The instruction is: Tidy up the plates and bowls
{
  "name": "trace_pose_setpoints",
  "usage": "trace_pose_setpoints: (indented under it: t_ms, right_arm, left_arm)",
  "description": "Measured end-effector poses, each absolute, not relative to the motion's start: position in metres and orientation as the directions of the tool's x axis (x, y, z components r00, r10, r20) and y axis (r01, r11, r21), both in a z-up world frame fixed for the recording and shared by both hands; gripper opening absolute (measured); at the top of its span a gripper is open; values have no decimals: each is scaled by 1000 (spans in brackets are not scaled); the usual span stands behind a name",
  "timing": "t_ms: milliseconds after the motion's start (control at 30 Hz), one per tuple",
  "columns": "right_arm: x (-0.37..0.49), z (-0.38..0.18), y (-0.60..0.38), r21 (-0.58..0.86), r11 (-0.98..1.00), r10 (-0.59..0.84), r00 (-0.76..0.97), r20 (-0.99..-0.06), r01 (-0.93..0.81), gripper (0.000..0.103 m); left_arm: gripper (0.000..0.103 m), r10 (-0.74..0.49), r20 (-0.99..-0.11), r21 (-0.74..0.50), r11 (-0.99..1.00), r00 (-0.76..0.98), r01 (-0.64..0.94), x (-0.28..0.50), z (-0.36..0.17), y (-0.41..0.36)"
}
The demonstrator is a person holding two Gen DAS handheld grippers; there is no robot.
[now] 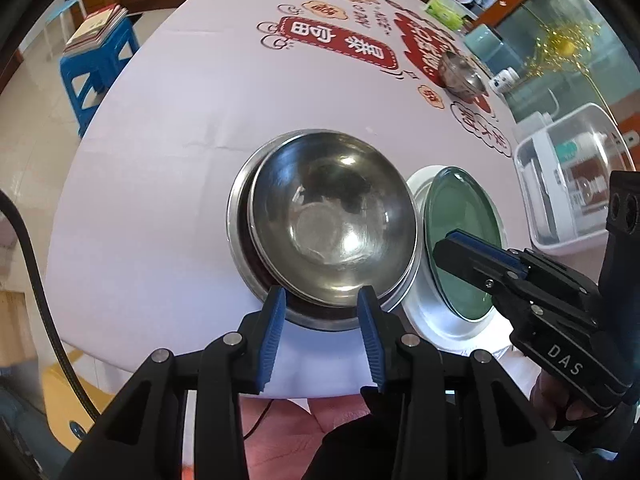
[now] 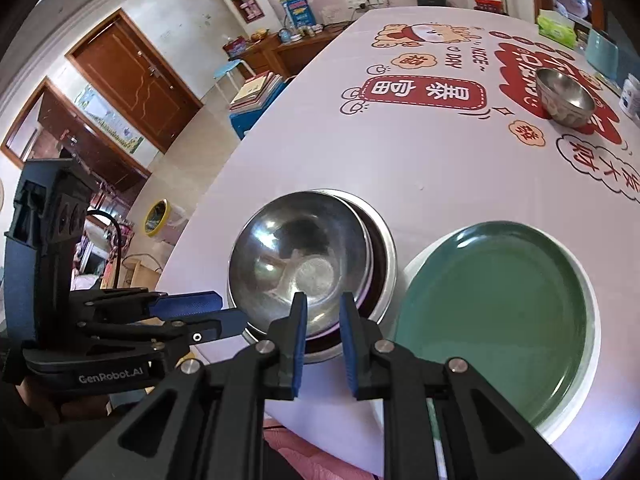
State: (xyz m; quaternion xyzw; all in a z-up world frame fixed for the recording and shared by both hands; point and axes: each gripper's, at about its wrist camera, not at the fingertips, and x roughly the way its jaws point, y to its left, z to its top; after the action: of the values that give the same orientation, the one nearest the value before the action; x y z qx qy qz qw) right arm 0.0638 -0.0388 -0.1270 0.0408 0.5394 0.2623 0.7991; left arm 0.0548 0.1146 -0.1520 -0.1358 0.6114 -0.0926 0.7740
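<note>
Steel dominates the middle of both views: a shiny round stainless steel bowl (image 1: pixel 332 216) (image 2: pixel 300 260) sits nested, slightly off-centre, inside a wider stainless steel basin (image 1: pixel 240 236) (image 2: pixel 386 256) on the white printed tablecloth (image 1: pixel 160 160) (image 2: pixel 320 152). Just beside this stack, at 3 o'clock in both views, a round dark green plate (image 1: pixel 460 232) (image 2: pixel 500 320) rests on a larger white plate (image 1: pixel 432 320) (image 2: pixel 592 380). A second, smaller stainless steel bowl (image 1: pixel 460 72) (image 2: pixel 564 96) stands alone, well apart, at about 1 o'clock on the red lettering. The left gripper (image 1: pixel 322 328) (image 2: pixel 208 316) hangs at the near rim of the nested bowls at 6 o'clock, its blue-padded jaws spread apart with nothing between them. The right gripper (image 2: pixel 323 340) (image 1: pixel 464 248) sits at 6 o'clock near the bowl's near rim, its jaws narrowly parted and holding nothing; from the left camera its tip appears over the green plate. A clear plastic storage box (image 1: pixel 572 184) stands at 3 o'clock past the plates, and a blue plastic stool (image 1: pixel 96 64) (image 2: pixel 248 114) carrying a stack of books (image 1: pixel 100 26) (image 2: pixel 256 88) stands off the table at 10 o'clock.
</note>
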Motion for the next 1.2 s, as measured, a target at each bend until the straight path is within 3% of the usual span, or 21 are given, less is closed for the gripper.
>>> trace_pose_setpoints:
  t_ms: [567, 1200]
  right_arm:
    - [44, -125, -37, 339, 899, 422, 342, -840, -275, 17]
    - [51, -117, -109, 331, 930, 367, 404, -838, -160, 18]
  left_arm:
    - [49, -286, -916, -259, 957, 281, 132, 50, -129, 112]
    - [61, -305, -904, -242, 942, 298, 231, 65, -117, 49]
